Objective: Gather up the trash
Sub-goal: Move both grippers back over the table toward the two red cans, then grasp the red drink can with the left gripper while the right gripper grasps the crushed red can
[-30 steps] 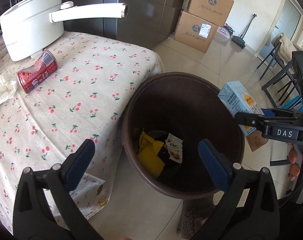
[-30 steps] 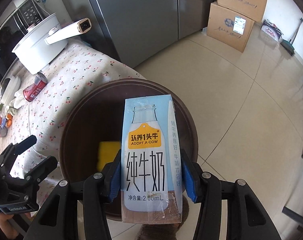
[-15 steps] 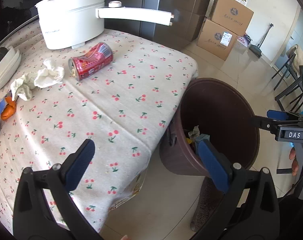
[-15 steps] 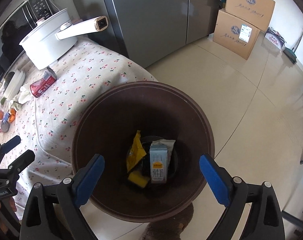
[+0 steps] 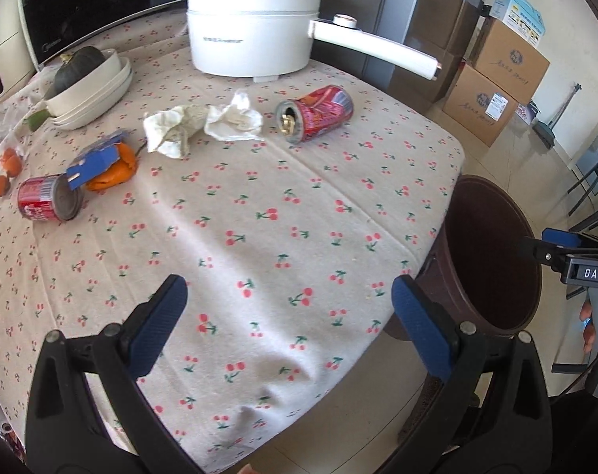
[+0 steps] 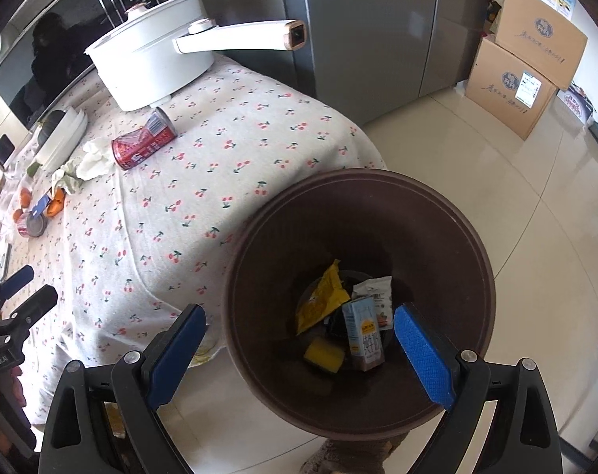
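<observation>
A brown trash bin (image 6: 472, 245) stands on the floor by the table corner; it also shows in the left wrist view (image 5: 496, 213). Inside lie a milk carton (image 6: 364, 333), a yellow wrapper (image 6: 322, 296) and a yellow sponge (image 6: 324, 355). My right gripper (image 6: 299, 349) is open and empty above the bin. My left gripper (image 5: 285, 324) is open and empty over the table's near edge. On the cherry-print tablecloth (image 5: 259, 237) lie a crushed red can (image 5: 316, 112), crumpled tissues (image 5: 204, 124), a second red can (image 5: 48, 201), a blue card (image 5: 95, 166) and orange peel (image 5: 115, 173).
A white electric pot (image 5: 255, 31) with a long handle (image 5: 378, 47) stands at the table's back. Stacked white bowls (image 5: 89, 91) hold a dark squash. Cardboard boxes (image 6: 524, 59) and a grey fridge (image 6: 358, 19) stand behind. Chair legs (image 5: 591, 193) are at the right.
My right gripper opened and dropped the milk carton into the bin. My left gripper swung from over the bin to over the table.
</observation>
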`<state>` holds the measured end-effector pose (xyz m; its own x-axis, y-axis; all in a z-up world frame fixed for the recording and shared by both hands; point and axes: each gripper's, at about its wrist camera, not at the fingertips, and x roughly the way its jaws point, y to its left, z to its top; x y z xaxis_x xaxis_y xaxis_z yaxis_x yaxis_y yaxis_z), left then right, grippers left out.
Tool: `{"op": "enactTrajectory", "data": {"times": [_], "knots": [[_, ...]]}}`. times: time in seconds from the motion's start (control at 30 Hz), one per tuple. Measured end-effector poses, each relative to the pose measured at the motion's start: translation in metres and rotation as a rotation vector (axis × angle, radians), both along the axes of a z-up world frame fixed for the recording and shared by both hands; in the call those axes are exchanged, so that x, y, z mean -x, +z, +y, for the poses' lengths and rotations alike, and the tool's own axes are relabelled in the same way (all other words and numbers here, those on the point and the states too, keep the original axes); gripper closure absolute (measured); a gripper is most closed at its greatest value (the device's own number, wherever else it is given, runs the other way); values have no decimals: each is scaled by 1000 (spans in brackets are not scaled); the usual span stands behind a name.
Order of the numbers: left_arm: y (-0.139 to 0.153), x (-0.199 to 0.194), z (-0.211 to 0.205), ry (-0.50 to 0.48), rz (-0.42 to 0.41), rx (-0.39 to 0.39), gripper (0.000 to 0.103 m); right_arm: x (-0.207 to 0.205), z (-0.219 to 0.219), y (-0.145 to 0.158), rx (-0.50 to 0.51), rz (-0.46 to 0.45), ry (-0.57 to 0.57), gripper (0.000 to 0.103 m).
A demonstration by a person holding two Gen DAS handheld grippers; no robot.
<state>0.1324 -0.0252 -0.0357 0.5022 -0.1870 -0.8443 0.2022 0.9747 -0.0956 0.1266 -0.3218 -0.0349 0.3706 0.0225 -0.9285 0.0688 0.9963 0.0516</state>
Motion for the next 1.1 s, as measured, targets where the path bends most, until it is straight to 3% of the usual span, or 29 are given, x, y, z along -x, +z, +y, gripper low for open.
{"op": "enactTrajectory", "data": {"times": [0.37,0.57,0.8,0.97,1.1], "knots": [[6,-8,107,187,-11,8,0,-28,75,2,2,-14,109,5],[0,-23,169,242,-25,-46,0,-59,114,0,27,-54,245,1],[-29,-52,210,204,-47,-53,0,-109,148,-27,57,-101,394,0],[-44,-72,221,195,-121,-36,0,-139,151,-57,48,-110,411,0],[-49,-85,227,183,-170,9,1,-157,154,-62,21,-162,428,0]]}}
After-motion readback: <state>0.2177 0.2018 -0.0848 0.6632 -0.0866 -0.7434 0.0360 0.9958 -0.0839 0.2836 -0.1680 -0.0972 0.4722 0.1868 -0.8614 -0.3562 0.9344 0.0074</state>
